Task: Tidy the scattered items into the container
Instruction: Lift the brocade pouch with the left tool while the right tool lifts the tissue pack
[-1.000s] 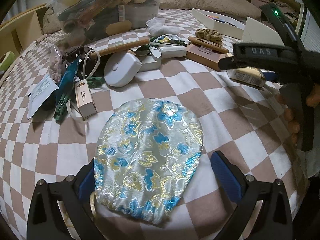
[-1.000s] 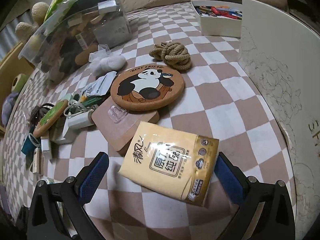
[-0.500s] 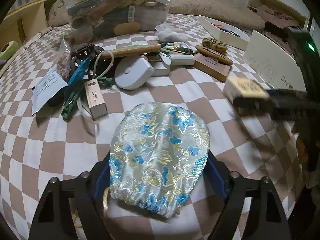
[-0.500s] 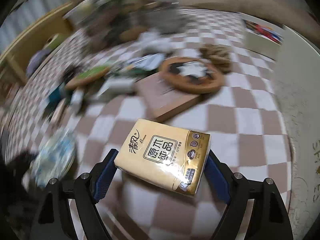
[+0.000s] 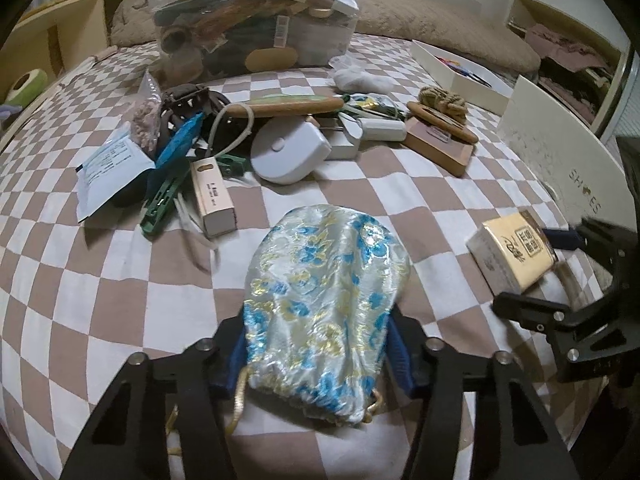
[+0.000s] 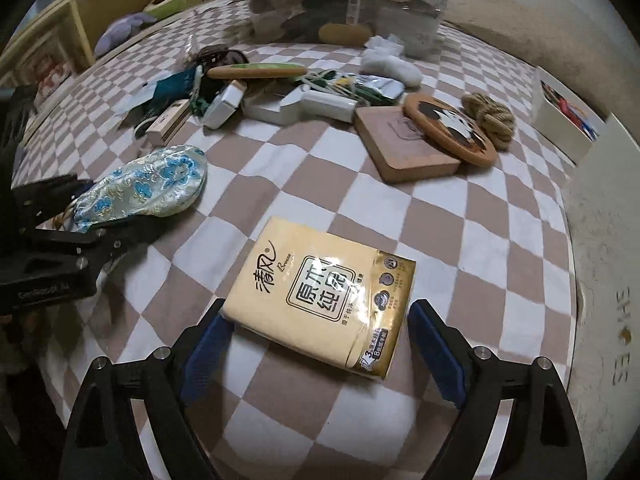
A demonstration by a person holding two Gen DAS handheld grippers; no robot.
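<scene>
My left hand-held gripper point(image 5: 316, 350) is closing, pads now squeezing the flowery pouch point(image 5: 326, 296) on the bed point(image 5: 100, 280), while my right hand-held gripper point(image 6: 320, 344) has swung round the tissue pack point(image 6: 320, 296), jaws opening, nothing grabbed yet, so both go in the clear bin point(image 5: 256, 20) next.

The pouch point(image 5: 324, 296) at the bottom middle of the left wrist view is shiny silky cloth with blue and gold flowers, and it has a gold cord. The tissue pack point(image 6: 320, 300) in the middle of the right wrist view is wrapped in glossy yellow plastic. The bedspread point(image 6: 460, 216) under everything is soft, matt cloth in brown and white squares. The block point(image 6: 404, 148) at the upper right is smooth, pale wood. The round coaster point(image 6: 448, 128) on it looks like matt cork. The rope knot point(image 6: 490, 118) beside it is rough. The container point(image 5: 256, 20) at the top of the left wrist view is clear plastic. The white box point(image 5: 560, 152) at the right looks like matt cardboard.
</scene>
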